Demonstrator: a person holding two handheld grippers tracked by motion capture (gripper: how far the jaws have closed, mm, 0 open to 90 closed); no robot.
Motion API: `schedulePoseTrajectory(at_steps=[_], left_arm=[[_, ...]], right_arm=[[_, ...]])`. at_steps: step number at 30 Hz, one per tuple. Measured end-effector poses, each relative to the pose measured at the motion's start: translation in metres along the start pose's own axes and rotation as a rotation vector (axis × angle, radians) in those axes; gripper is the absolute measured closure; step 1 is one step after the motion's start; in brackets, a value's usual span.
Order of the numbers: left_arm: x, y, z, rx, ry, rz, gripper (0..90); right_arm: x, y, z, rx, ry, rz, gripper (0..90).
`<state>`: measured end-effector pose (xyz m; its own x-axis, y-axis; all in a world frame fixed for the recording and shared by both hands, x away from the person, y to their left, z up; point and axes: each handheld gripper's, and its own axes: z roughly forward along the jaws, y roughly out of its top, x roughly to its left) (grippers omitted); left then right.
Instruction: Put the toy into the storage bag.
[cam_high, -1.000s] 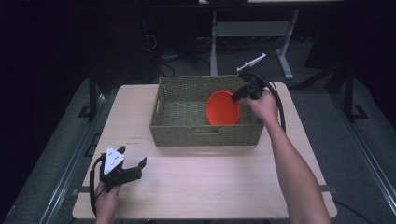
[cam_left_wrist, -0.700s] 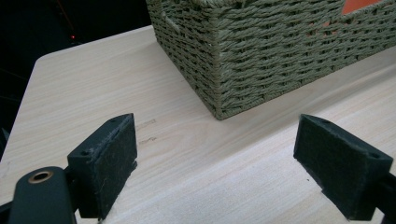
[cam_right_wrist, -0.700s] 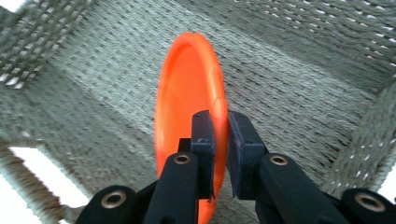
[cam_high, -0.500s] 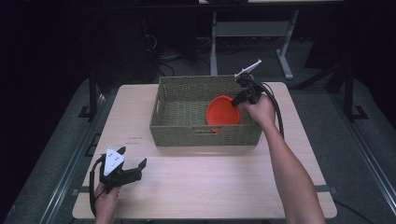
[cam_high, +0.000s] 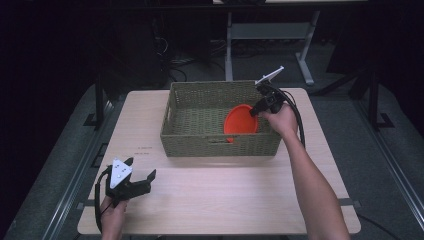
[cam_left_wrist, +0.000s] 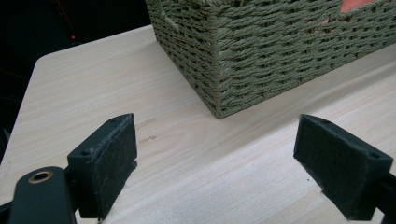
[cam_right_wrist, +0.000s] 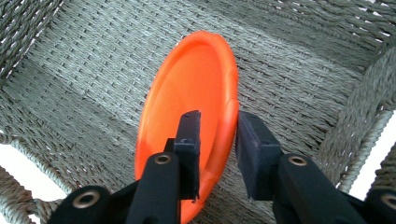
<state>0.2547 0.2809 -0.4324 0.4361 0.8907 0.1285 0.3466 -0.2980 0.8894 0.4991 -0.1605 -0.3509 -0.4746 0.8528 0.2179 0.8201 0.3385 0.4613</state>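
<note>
The orange plate (cam_right_wrist: 187, 107) stands tilted inside the woven basket (cam_high: 215, 145); the right tool (cam_right_wrist: 218, 140) has just been opening, its jaws loosely straddling the rim (pads apart). The left tool (cam_left_wrist: 217, 168) gapes empty over the desk (cam_high: 225, 195).

in the high view the near wall of the basket (cam_high: 220, 145) hides the lower edge of the orange plate (cam_high: 241, 122), and the right gripper (cam_high: 256, 111) dips behind the basket's rim so its tips can't be made out. in the right gripper view the plate's bottom is covered by the black jaws, and whether the pads press its rim is hard to tell. the left gripper view cuts the basket off at the top and right.
</note>
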Motion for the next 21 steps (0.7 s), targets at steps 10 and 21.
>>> schedulePoseTrajectory(at_steps=[10, 21], left_arm=[[0.000, 0.000, 0.000, -0.007, 0.001, -0.002, 12.8], [0.000, 0.000, 0.000, 0.002, 0.001, -0.003, 12.8]], right_arm=[[0.000, -0.001, -0.003, -0.003, -0.010, -0.001, 62.1], [-0.002, -0.007, -0.015, -0.043, 0.042, 0.000, 53.4]])
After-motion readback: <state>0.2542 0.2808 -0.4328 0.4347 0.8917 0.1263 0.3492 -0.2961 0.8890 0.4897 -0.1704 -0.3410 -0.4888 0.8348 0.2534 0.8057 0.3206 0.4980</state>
